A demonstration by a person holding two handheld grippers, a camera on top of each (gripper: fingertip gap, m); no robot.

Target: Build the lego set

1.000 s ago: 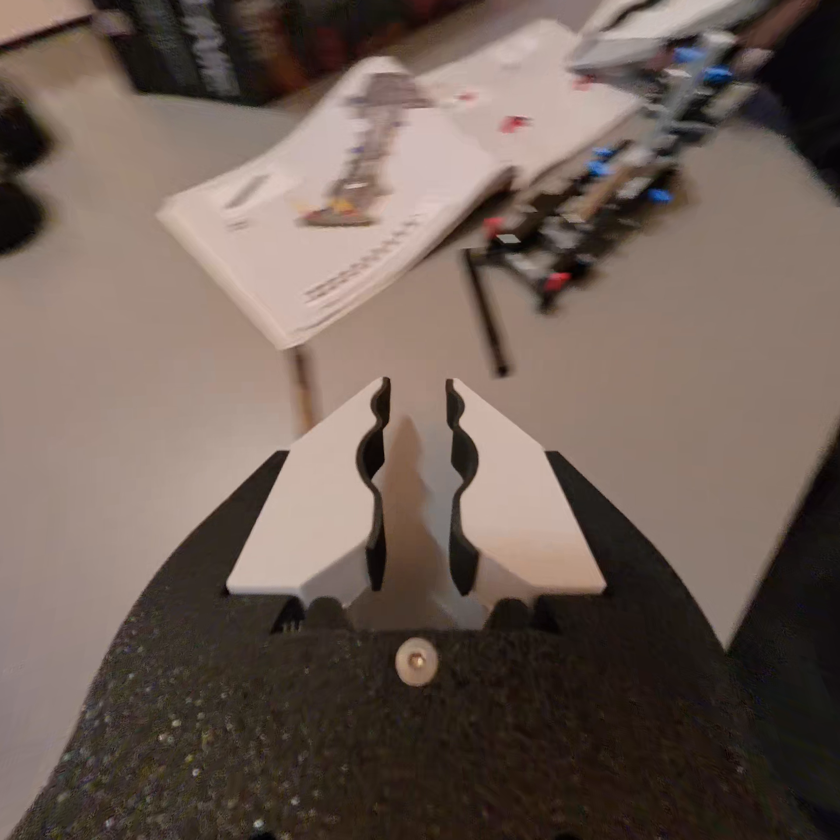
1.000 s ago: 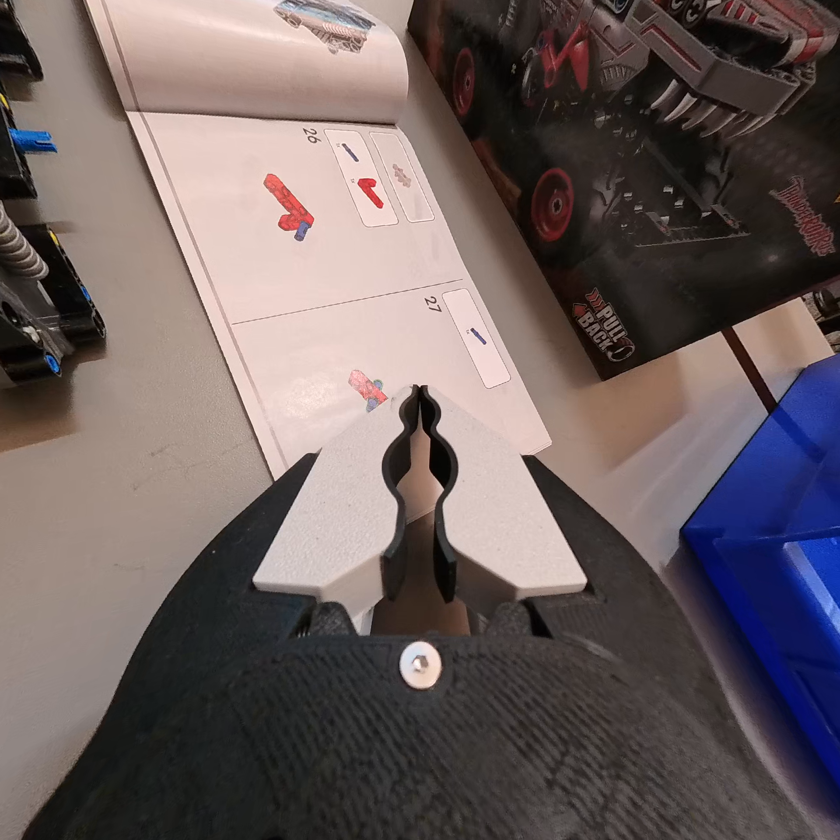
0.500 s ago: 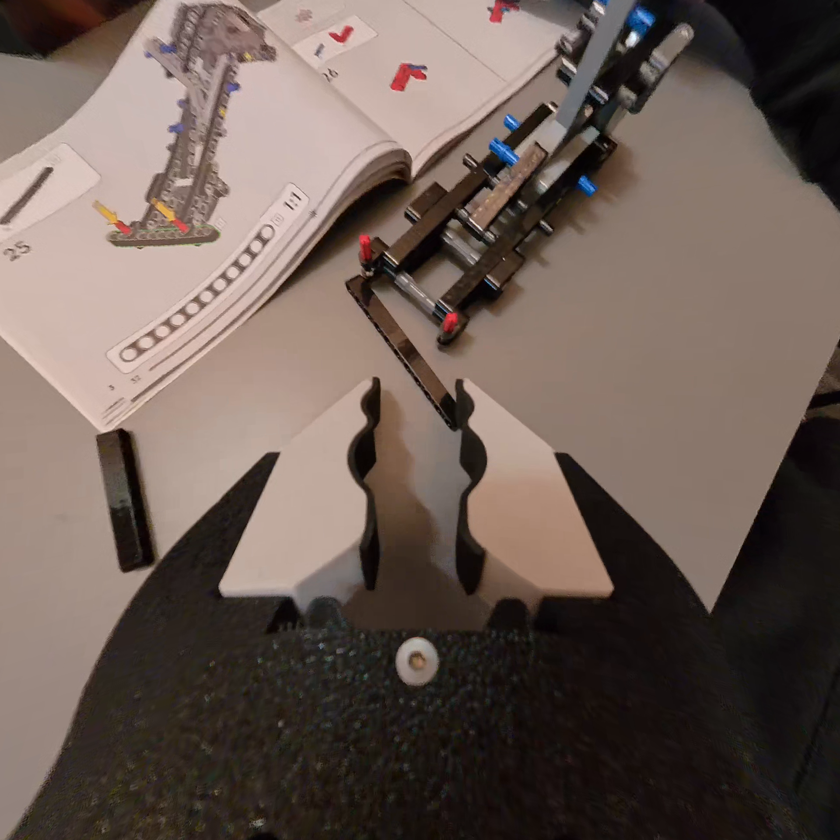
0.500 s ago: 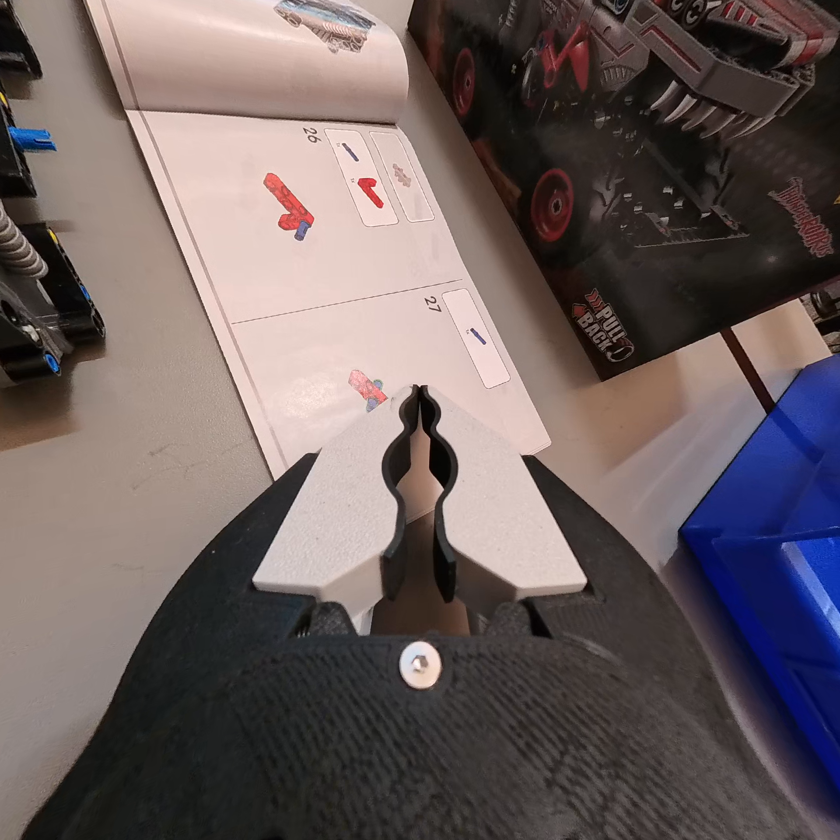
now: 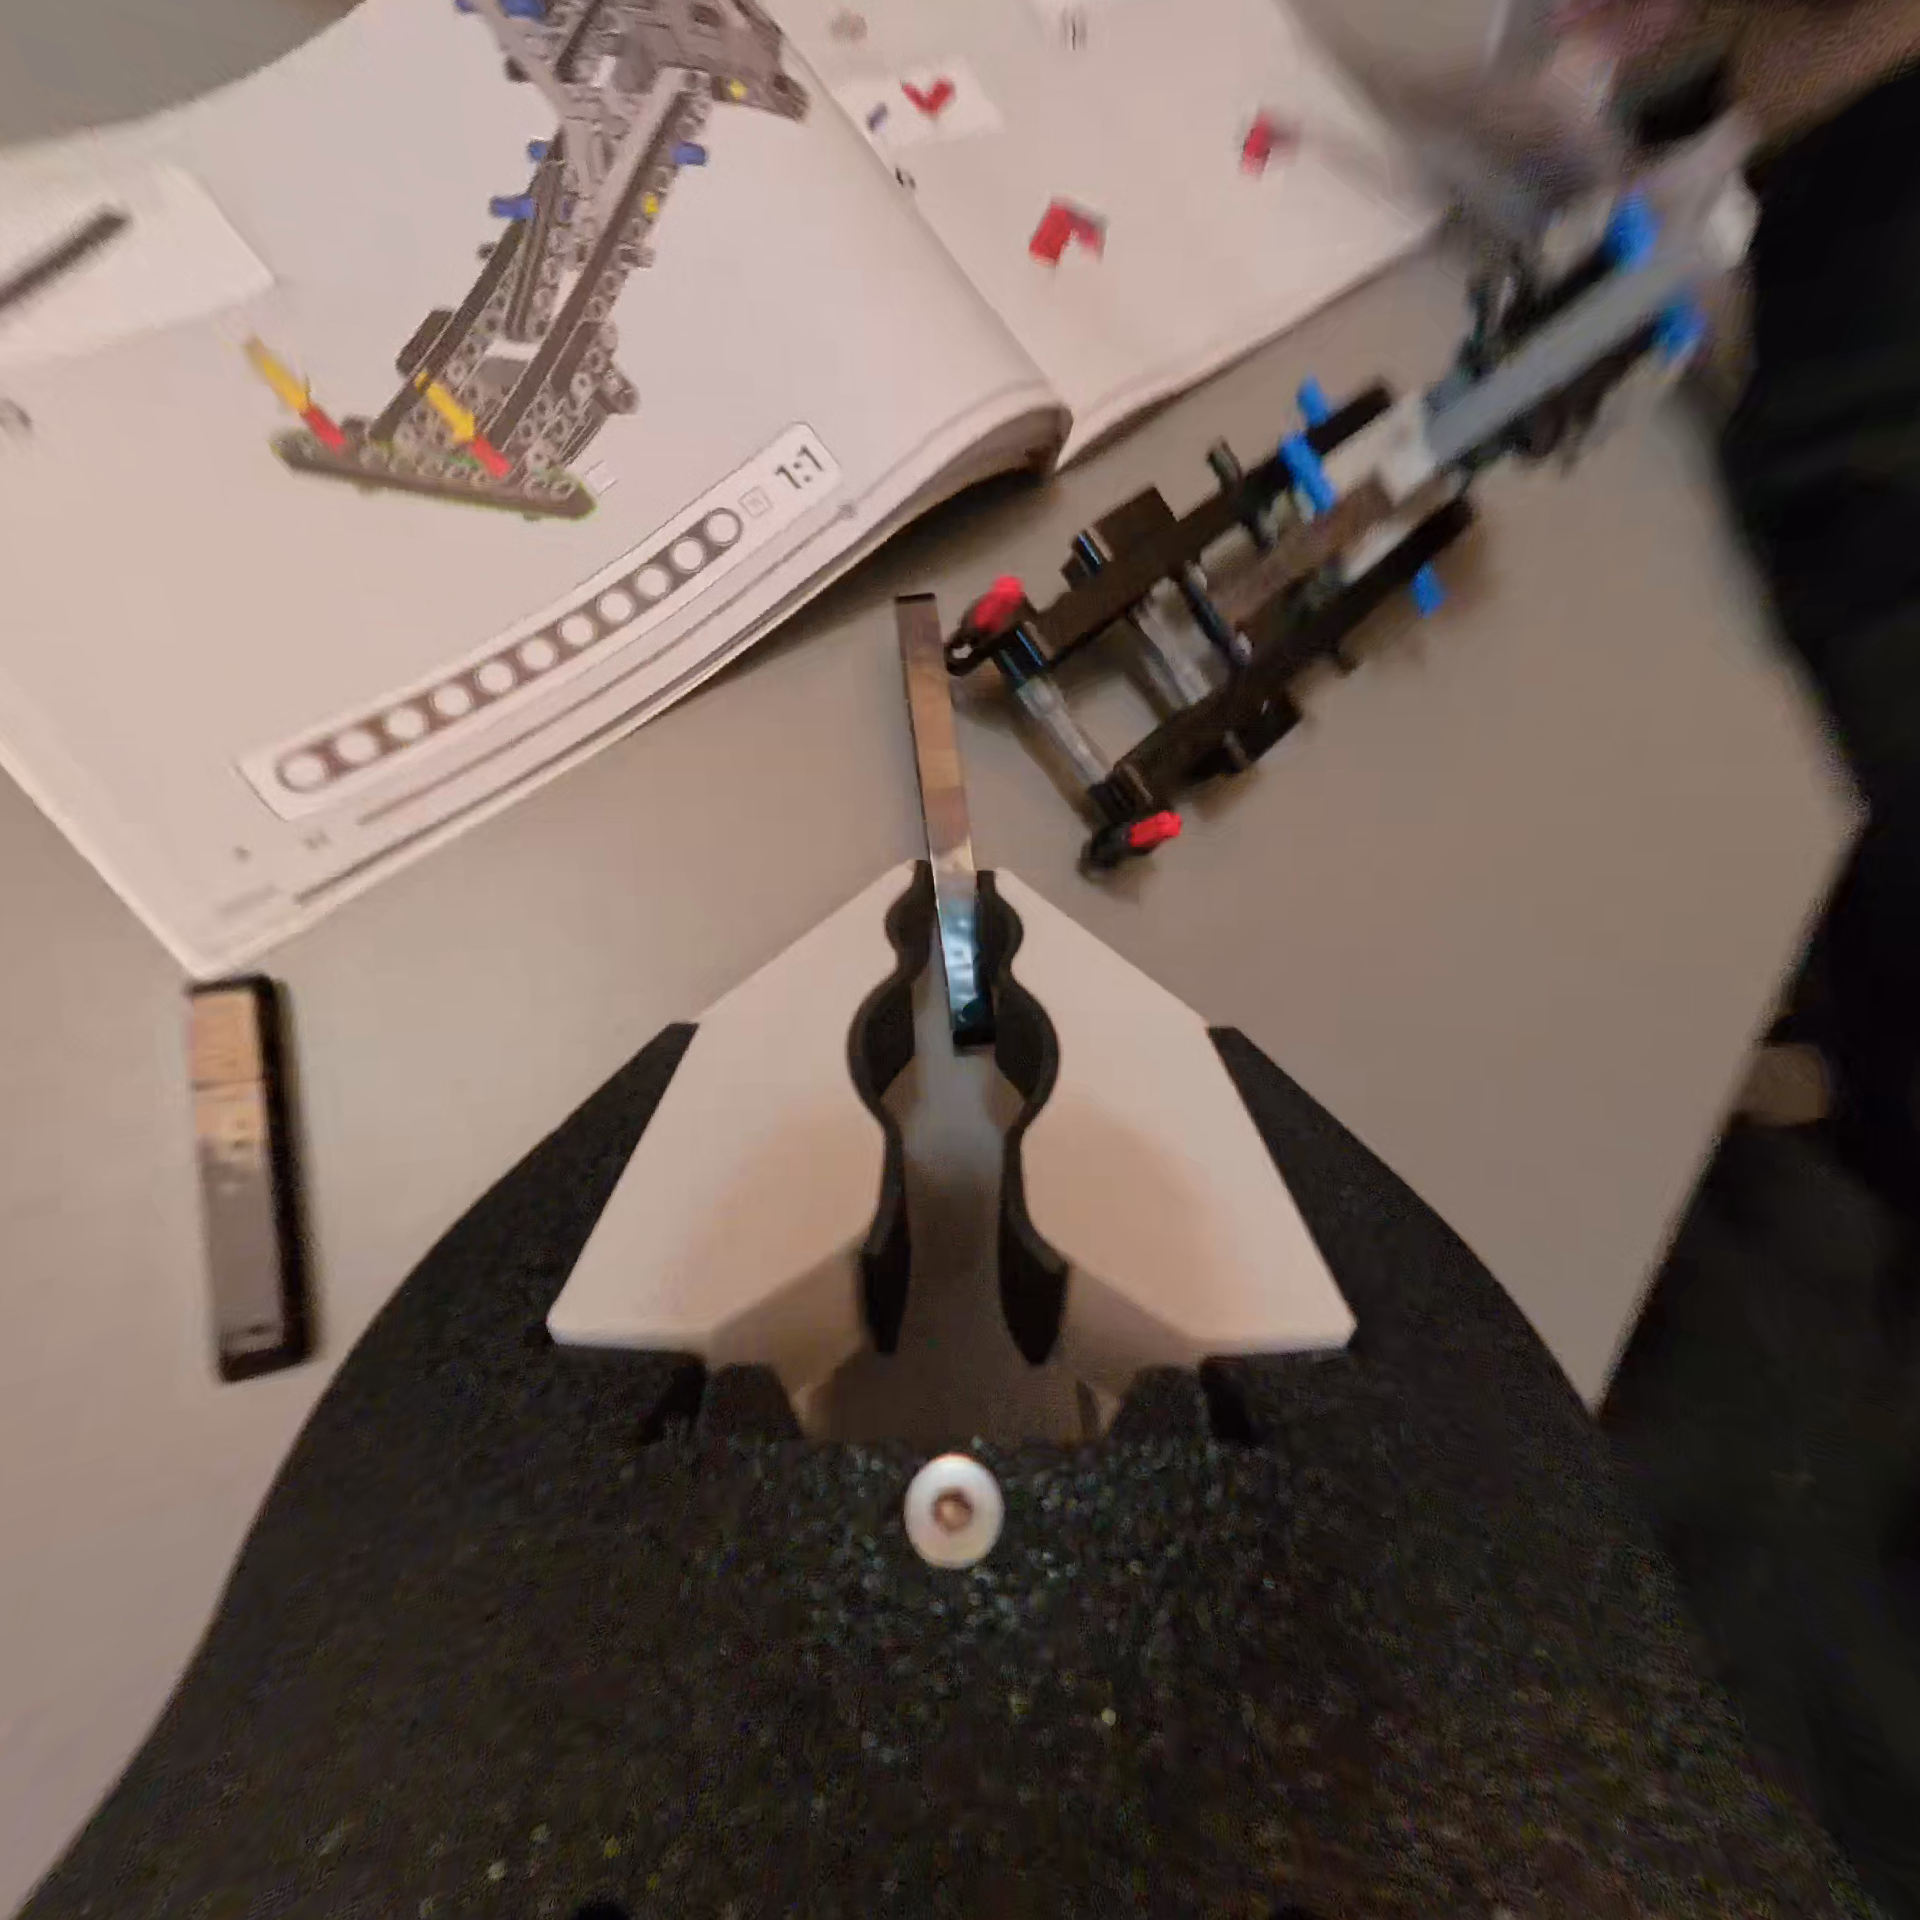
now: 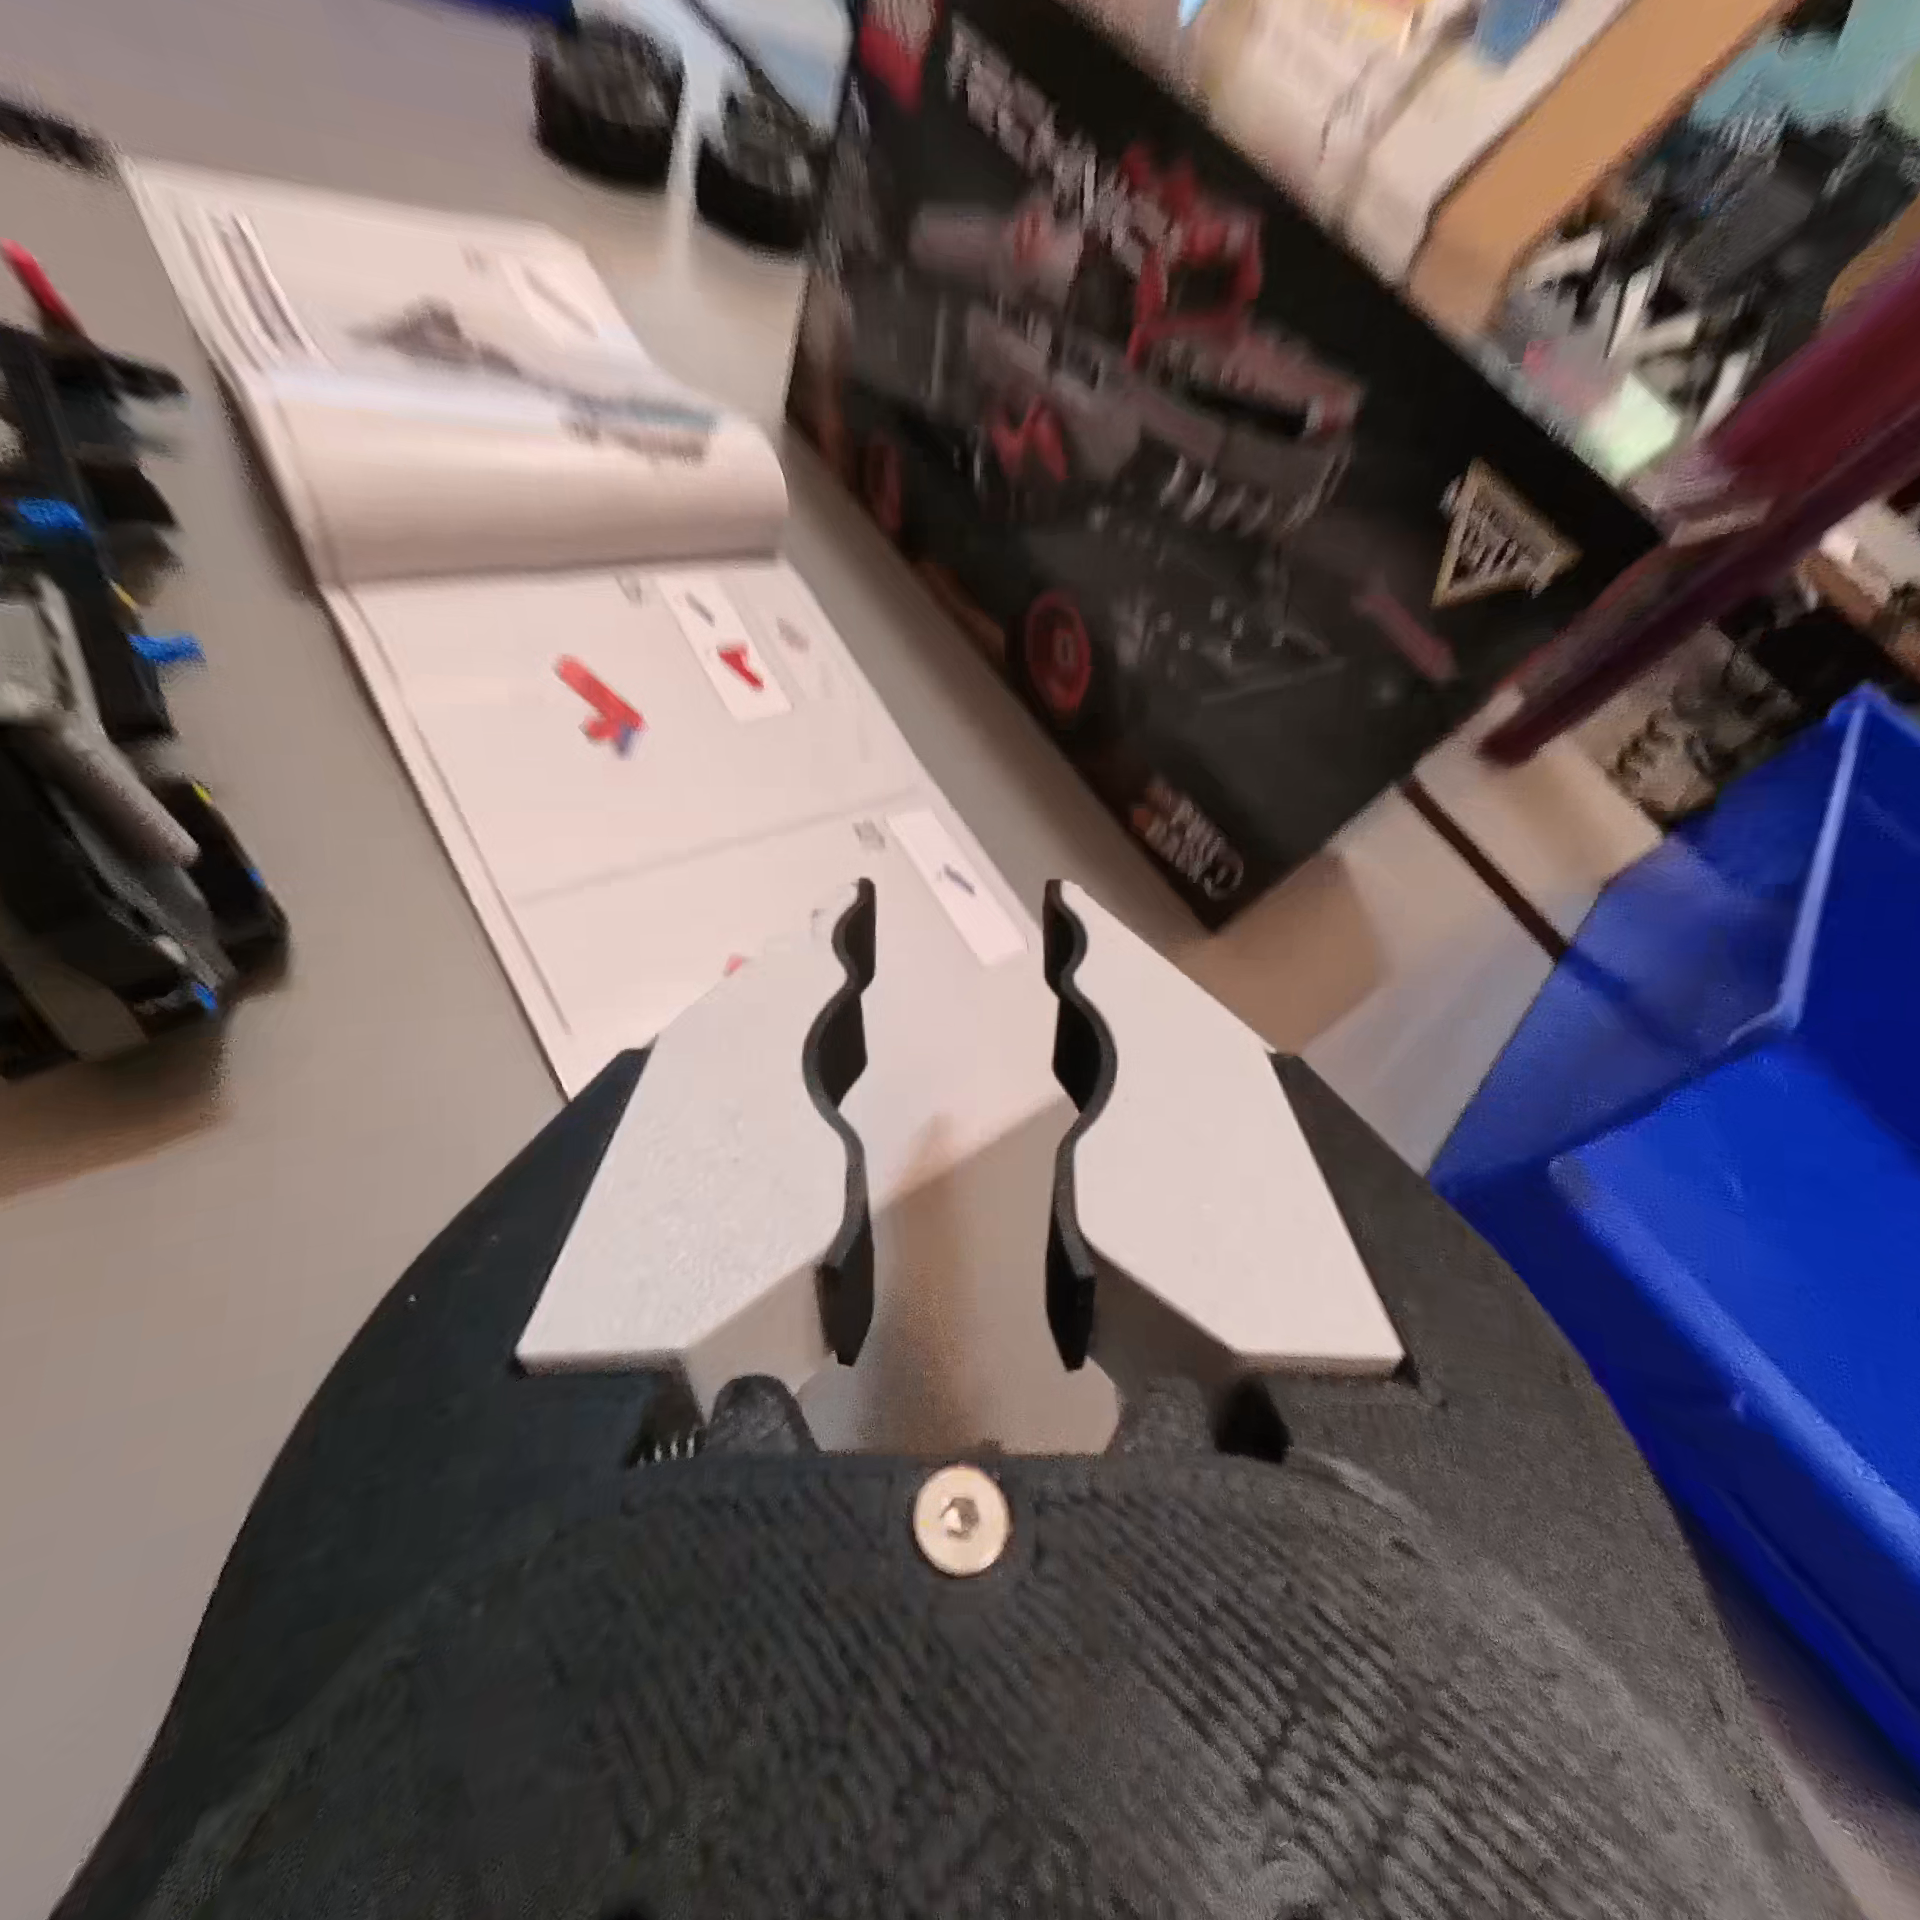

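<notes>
In the left wrist view my left gripper (image 5: 952,883) is shut on the near end of a long thin black beam (image 5: 928,727), which points away toward the open instruction booklet (image 5: 540,436). The partly built black chassis (image 5: 1195,644), with red and blue pins, lies just right of the beam's far end. A short black beam (image 5: 247,1174) lies on the table to the left. In the right wrist view my right gripper (image 6: 958,902) is open and empty above the booklet's near corner (image 6: 665,748). The chassis (image 6: 94,831) sits at the left edge.
The dark set box (image 6: 1143,499) stands behind the booklet. A blue bin (image 6: 1725,1143) is at the right. Black wheels (image 6: 665,125) sit at the back. The grey table's edge (image 5: 1714,1091) runs close on the right of the left gripper. About 30 centimeters separates my left fingertips from my right.
My left gripper went down onto the long black beam and shut on it; the beam now points away. My right gripper opened and tilted up, so more of the room shows.
</notes>
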